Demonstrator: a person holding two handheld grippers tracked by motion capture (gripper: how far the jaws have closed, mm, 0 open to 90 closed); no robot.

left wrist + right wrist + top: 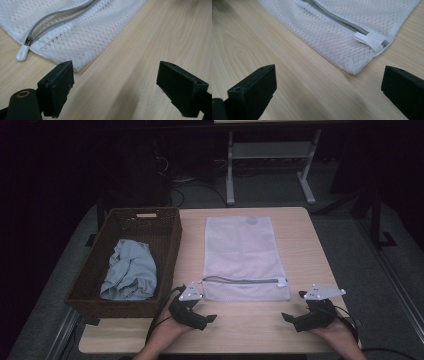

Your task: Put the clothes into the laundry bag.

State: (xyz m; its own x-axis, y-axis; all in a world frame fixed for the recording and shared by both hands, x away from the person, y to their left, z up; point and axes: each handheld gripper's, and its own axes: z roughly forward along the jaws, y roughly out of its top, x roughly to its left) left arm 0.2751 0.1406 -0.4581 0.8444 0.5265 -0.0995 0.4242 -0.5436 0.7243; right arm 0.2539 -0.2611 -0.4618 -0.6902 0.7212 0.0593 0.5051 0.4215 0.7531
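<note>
Both claws — left gripper [209, 318] and right gripper [286, 316] — rest released and empty near the mesh bag's [243, 255] zippered edge [245, 280], likely positioned to work the zipper.

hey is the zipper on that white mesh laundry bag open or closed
Closed: the grey zipper runs as one unbroken line, its pull parked at one end.

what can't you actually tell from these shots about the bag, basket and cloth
- High view: the underside of the blue cloth, and whatever lies beneath it, is hidden in the wicker basket.
- The round label on the mesh laundry bag is too small to read.
- Left gripper view: the frame's top edge cuts off the zipper.
</note>
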